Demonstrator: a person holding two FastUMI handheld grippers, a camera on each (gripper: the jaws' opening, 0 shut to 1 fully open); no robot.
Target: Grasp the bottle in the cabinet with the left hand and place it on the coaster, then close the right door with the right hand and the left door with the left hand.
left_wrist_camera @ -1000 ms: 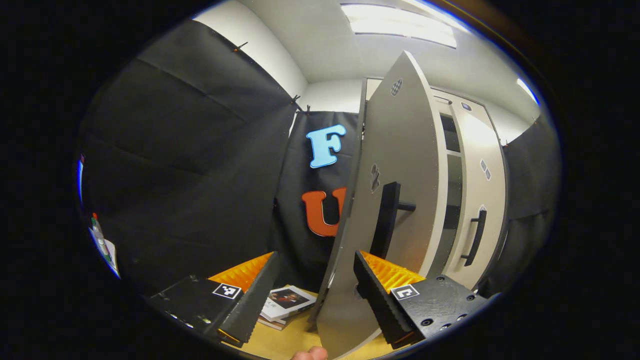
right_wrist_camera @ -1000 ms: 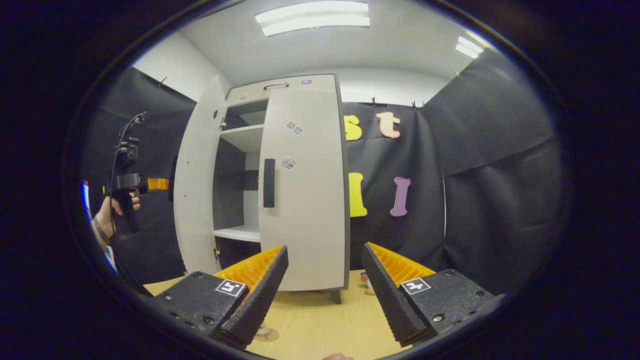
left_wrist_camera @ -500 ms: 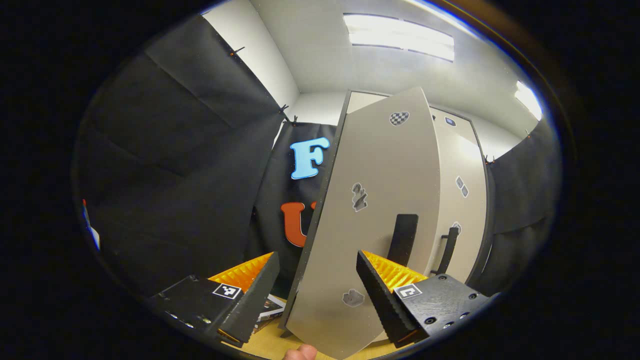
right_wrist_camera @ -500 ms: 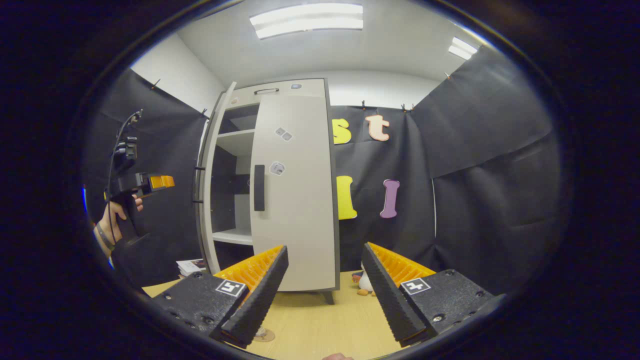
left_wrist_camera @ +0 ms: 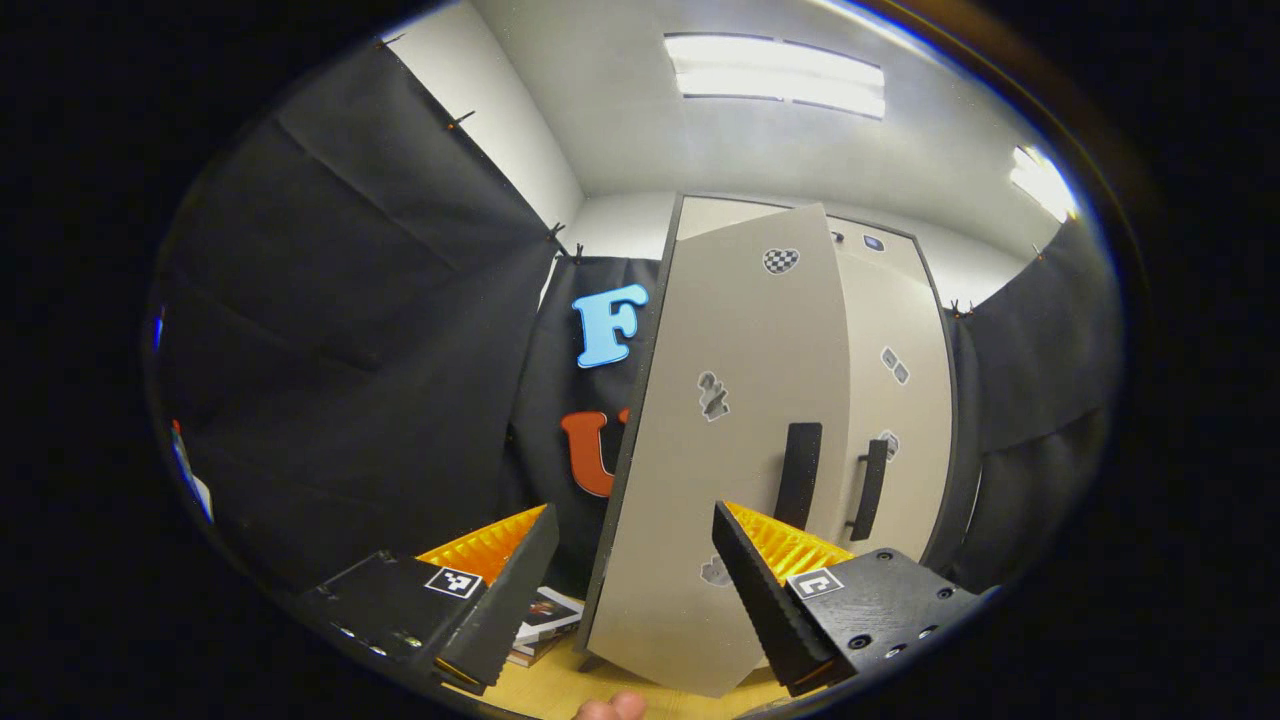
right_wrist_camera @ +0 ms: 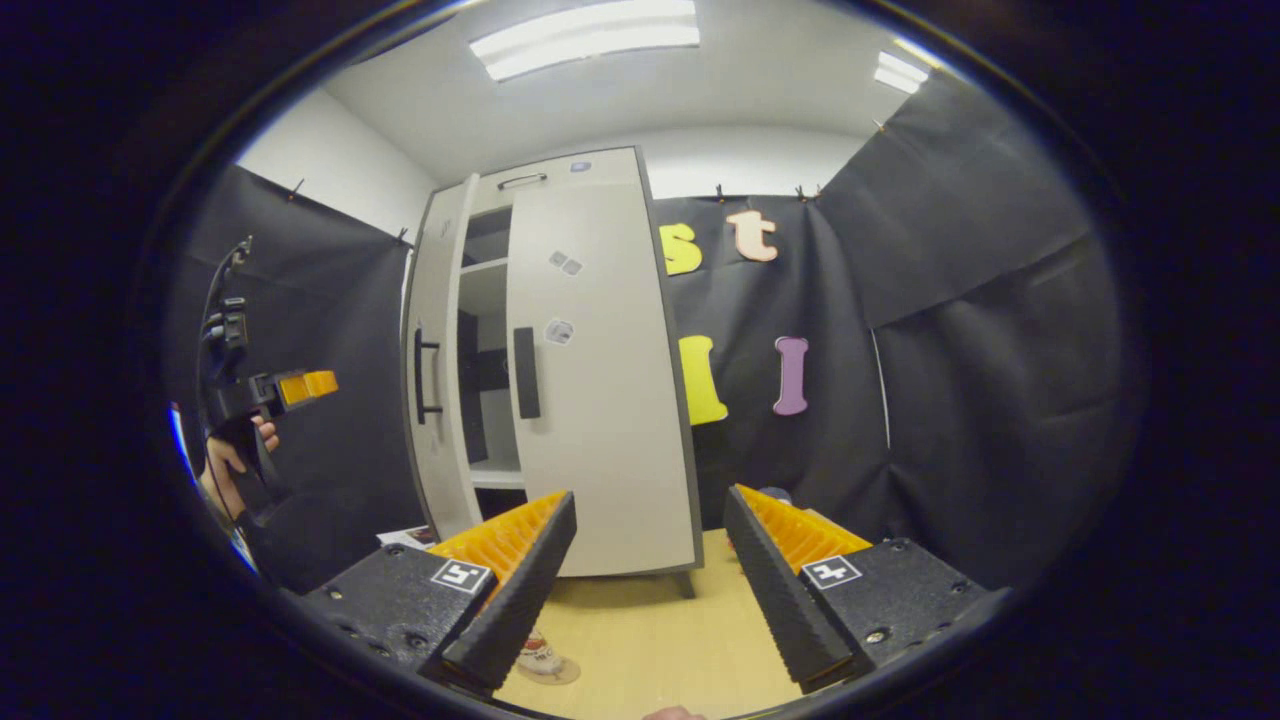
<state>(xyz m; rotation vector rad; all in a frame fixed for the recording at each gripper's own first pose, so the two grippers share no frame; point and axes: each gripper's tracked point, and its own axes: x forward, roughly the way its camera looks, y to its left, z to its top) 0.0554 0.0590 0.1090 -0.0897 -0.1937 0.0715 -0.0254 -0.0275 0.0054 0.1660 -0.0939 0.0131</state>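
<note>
Black cloth walls all round, white ceiling with strip lights above, pale wood worktop [right_wrist_camera: 650, 640] below.

Left gripper view: left claw [left_wrist_camera: 632, 515] spread wide, nothing between the fingers. Straight ahead and close, the left door [left_wrist_camera: 740, 400] of the cabinet [left_wrist_camera: 875, 250], swung nearly shut, face toward the claw, dark handle [left_wrist_camera: 798, 475] just above the right fingertip. Cannot tell whether that finger touches the panel. Farther ahead and to the right, the right door [left_wrist_camera: 900, 420], shut flat, with its own handle [left_wrist_camera: 868, 490] beside the first. Down ahead of the left finger, books [left_wrist_camera: 545, 620] stacked on the worktop by the door's foot. At the bottom edge, between the fingers, a fingertip [left_wrist_camera: 612, 708] of the holding hand.

Right gripper view: right claw [right_wrist_camera: 648, 495] also gaping wide and empty, held well back from the cabinet. Dead ahead, right door closed; to its left, left door ajar, a narrow gap with a shelf [right_wrist_camera: 495, 475] showing through. Far off to the left, left claw seen again, gripped in a hand [right_wrist_camera: 235, 465], standing apart from the left door's outer face. Low and near, just right of the left finger, the foot of the bottle [right_wrist_camera: 540, 655] standing on the round coaster [right_wrist_camera: 562, 674], upper part hidden behind the finger.
</note>
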